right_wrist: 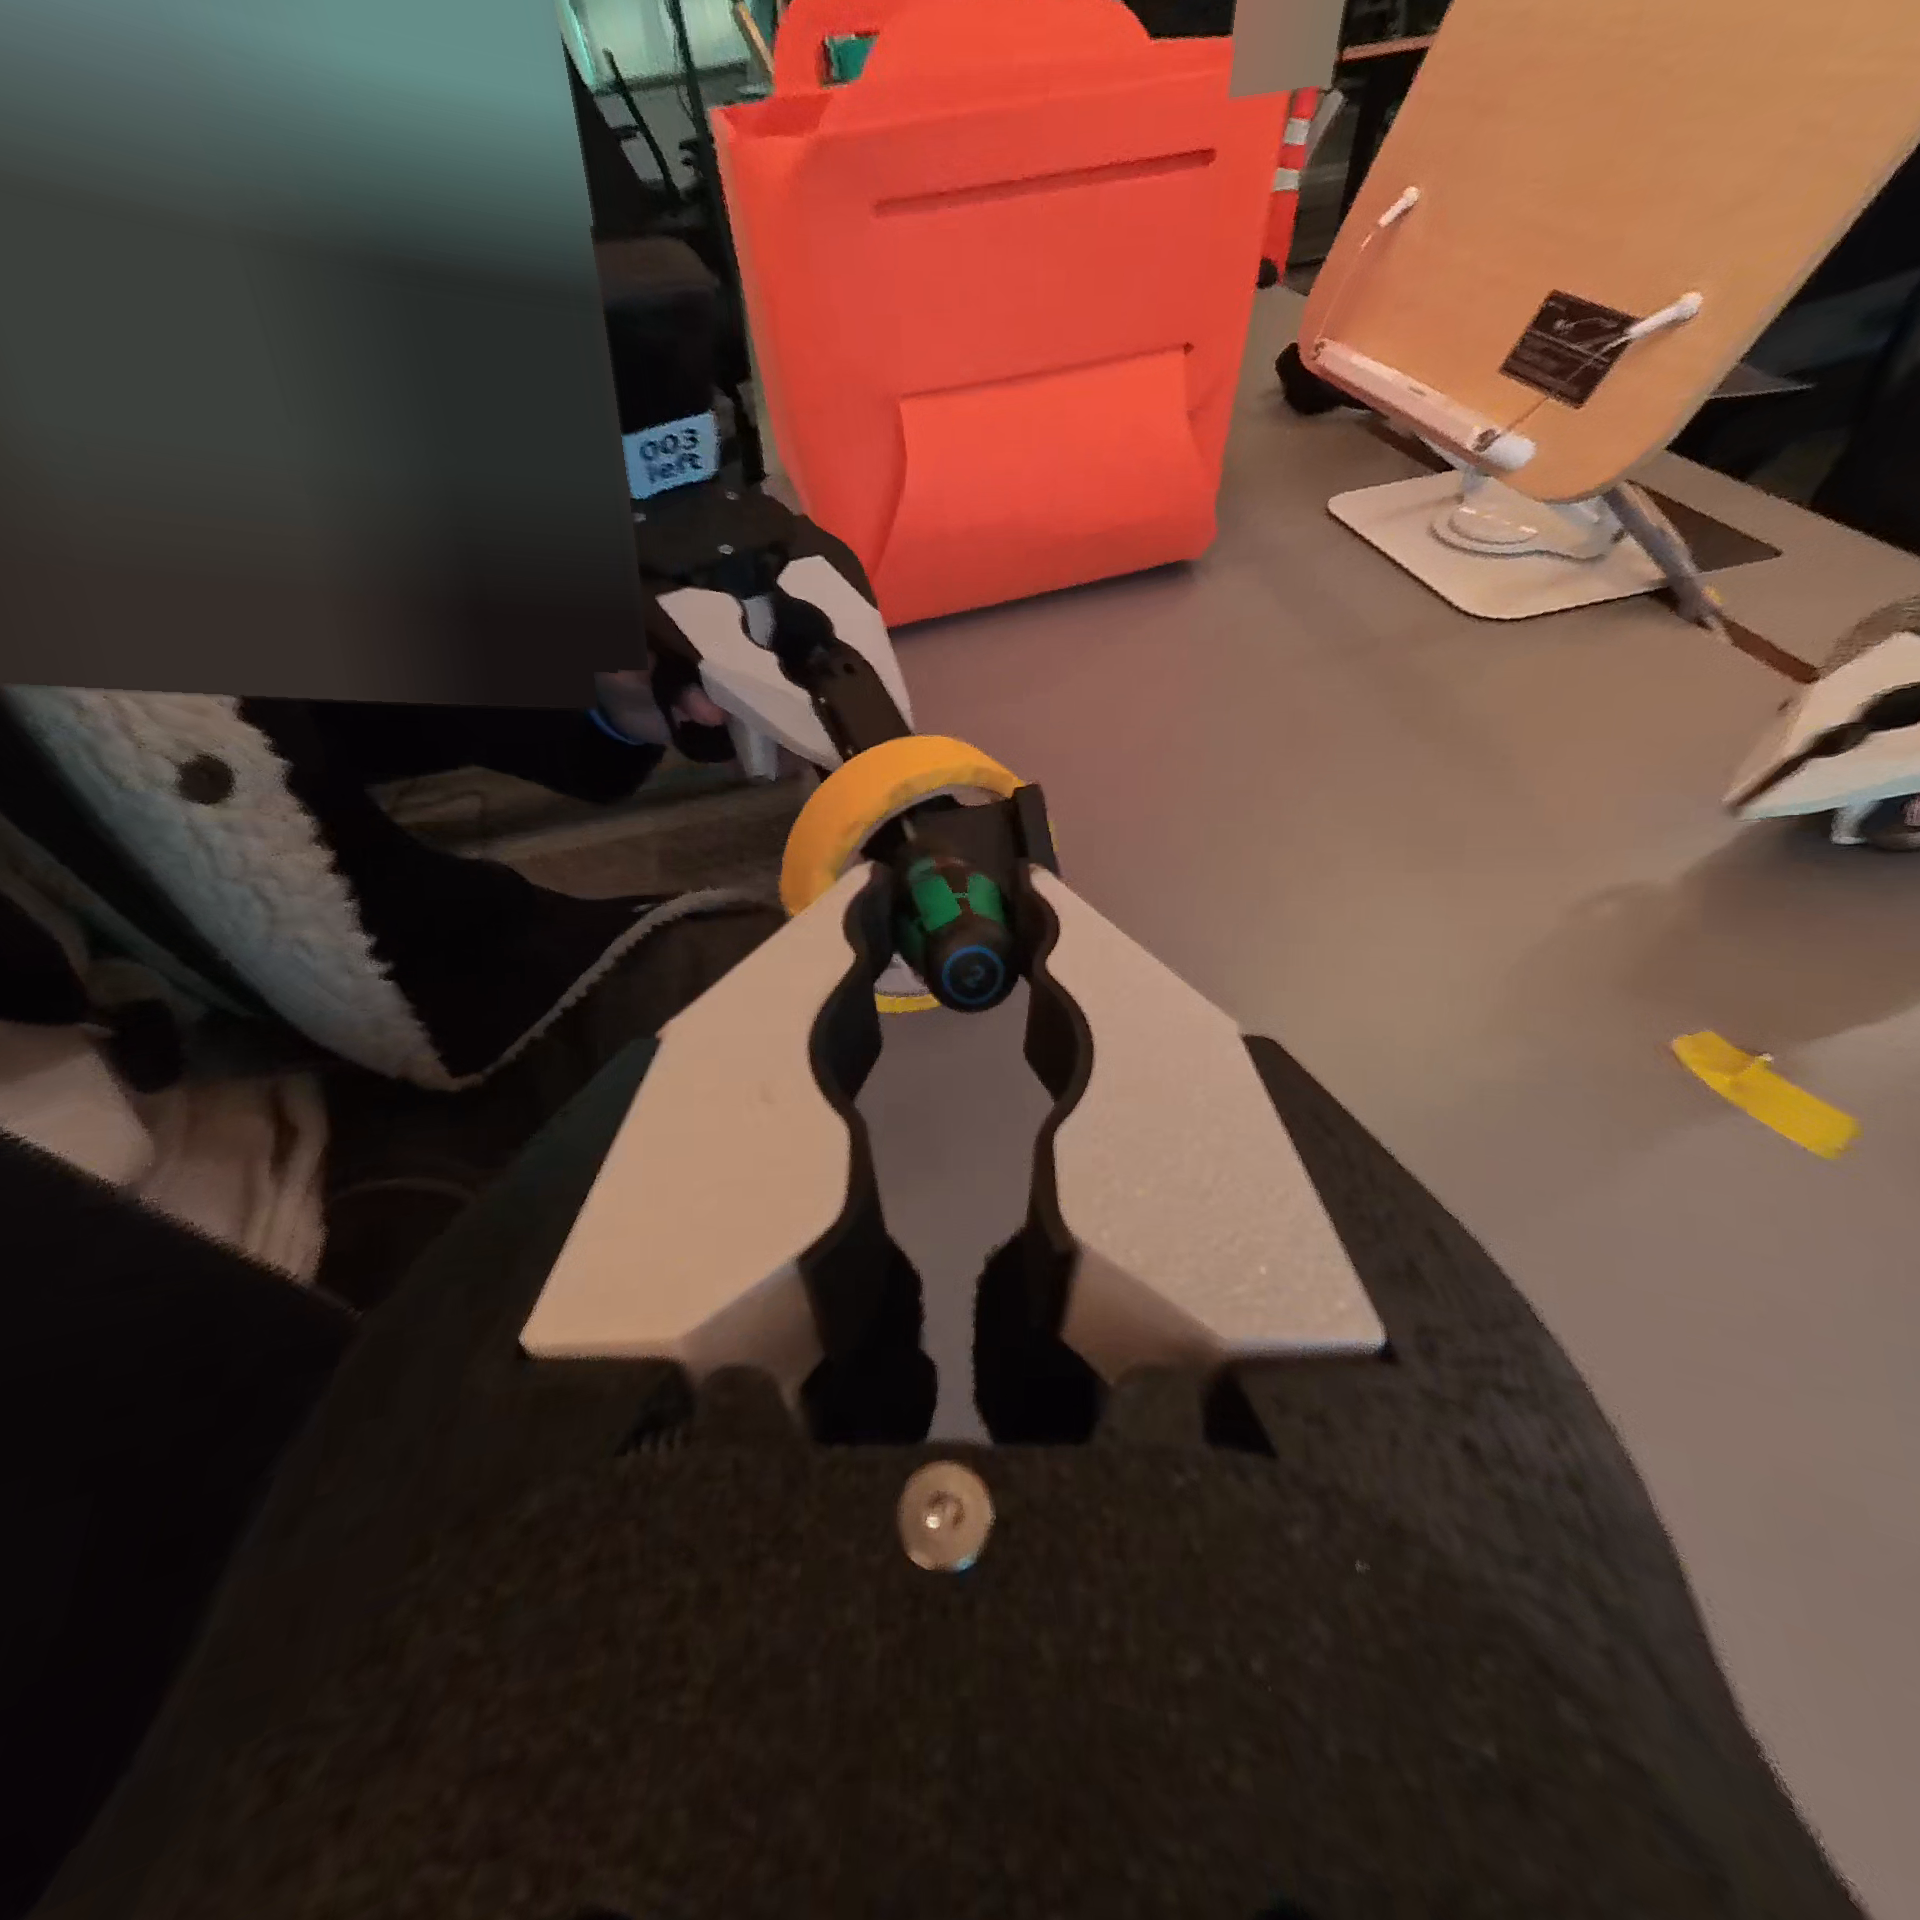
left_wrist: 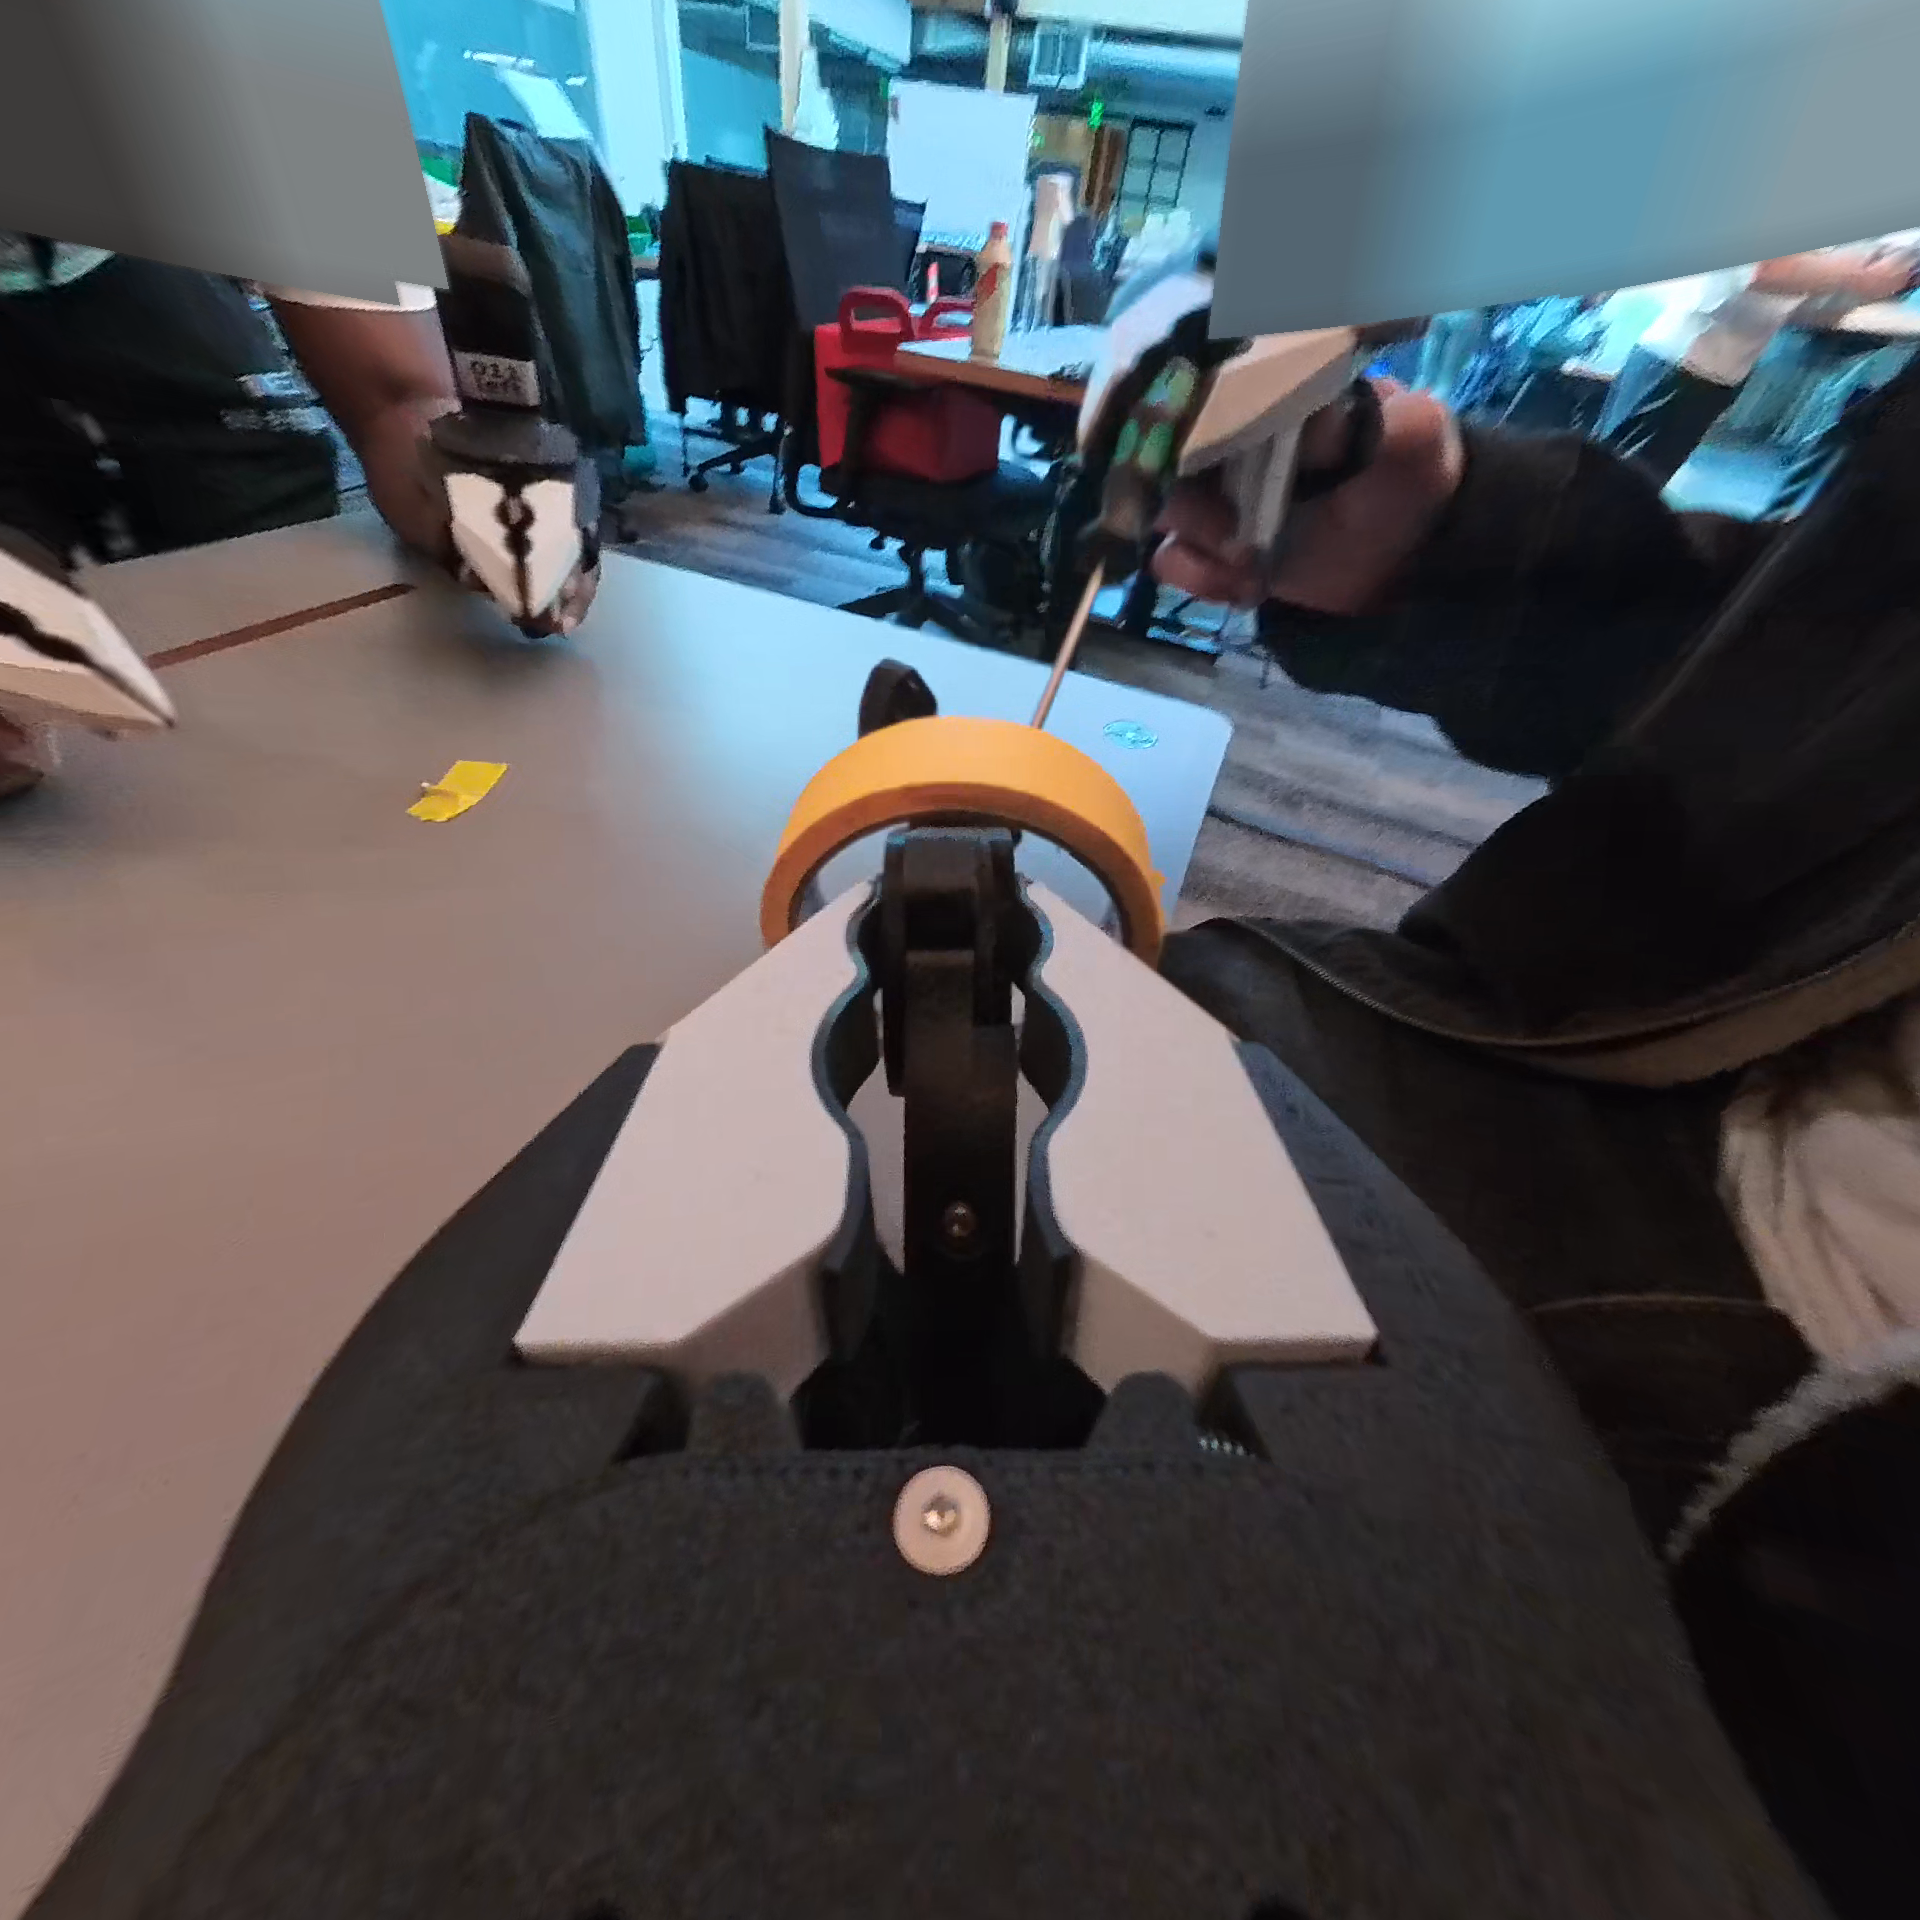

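Observation:
My left gripper (left_wrist: 951,894) is shut on a black holder (left_wrist: 951,1039) that carries an orange-yellow tape roll (left_wrist: 961,779) upright in front of the fingertips, above the grey table (left_wrist: 312,987). My right gripper (right_wrist: 956,894) is shut on the green-and-black handle of a screwdriver (right_wrist: 961,940). In the left wrist view the right gripper (left_wrist: 1195,447) holds the screwdriver slanted, its thin shaft (left_wrist: 1065,665) reaching down behind the roll. In the right wrist view the roll (right_wrist: 883,790) and the left gripper (right_wrist: 800,665) sit just beyond the handle.
Two other hand-held grippers (left_wrist: 520,551) (left_wrist: 73,665) rest on the table's far left; one shows at the right (right_wrist: 1829,748). A yellow tape scrap (left_wrist: 457,790) lies on the table. A red bag (right_wrist: 997,312), a wooden board on a white stand (right_wrist: 1496,551) and a silver laptop (left_wrist: 1143,769) stand nearby. My right fingertips sit around 12 cm from my left ones.

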A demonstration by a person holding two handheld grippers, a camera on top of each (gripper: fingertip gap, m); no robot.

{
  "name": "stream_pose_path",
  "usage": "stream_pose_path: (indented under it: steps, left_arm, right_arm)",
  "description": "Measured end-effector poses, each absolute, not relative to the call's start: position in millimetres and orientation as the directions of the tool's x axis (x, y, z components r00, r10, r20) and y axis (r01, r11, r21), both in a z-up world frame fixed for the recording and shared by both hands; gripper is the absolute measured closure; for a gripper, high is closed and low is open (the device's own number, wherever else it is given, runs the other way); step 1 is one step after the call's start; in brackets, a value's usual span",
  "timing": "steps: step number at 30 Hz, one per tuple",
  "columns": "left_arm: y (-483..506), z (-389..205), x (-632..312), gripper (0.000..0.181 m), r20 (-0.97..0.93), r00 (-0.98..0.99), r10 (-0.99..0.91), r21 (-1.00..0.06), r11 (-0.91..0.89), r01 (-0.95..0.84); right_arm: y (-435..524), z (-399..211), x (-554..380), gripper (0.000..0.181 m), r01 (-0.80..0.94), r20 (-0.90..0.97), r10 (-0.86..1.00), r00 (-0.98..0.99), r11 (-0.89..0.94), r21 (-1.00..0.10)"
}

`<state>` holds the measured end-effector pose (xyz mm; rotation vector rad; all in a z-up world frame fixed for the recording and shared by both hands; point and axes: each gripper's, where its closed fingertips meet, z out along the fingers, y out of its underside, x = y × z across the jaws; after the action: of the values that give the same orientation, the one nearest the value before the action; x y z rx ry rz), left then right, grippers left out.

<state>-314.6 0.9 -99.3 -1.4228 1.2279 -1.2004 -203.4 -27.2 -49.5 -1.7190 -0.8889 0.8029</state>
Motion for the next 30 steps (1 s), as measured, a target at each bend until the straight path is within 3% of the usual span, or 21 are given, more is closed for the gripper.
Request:
stream_pose_path:
  steps: [7,12,16,21,30]
  left_arm:
    - [-5.9,-91.7,-312.4,0.16,0.174,-0.007,-0.985,-0.98,-0.172,-0.098]
    - [-2.7,-92.2,-309.8,0.16,0.194,-0.001,-0.981,-0.977,-0.193,-0.092]
    - [-2.4,-93.0,-309.4,0.16,0.19,0.009,-0.982,-0.977,-0.19,-0.099]
    - [-4.4,-92.7,-310.7,0.16,0.165,0.009,-0.986,-0.98,-0.165,-0.113]
    - [-11.5,-92.0,-318.1,0.159,0.13,-0.026,-0.991,-0.984,-0.125,-0.125]
  right_arm:
    - [-27.1,-45.4,-195.0,0.16,0.082,-0.222,0.862,0.455,-0.289,-0.954]
    - [-29.8,-83.1,-216.8,0.159,0.058,-0.418,0.845,0.333,-0.461,-0.886]
    - [-28.5,-104.9,-240.9,0.159,-0.061,-0.669,0.725,0.164,-0.669,-0.741]
    - [-33.8,-104.2,-261.0,0.16,-0.162,-0.838,0.541,-0.067,-0.835,-0.526]
    - [-31.8,-68.6,-242.3,0.159,-0.297,-0.843,0.39,-0.369,-0.91,-0.291]
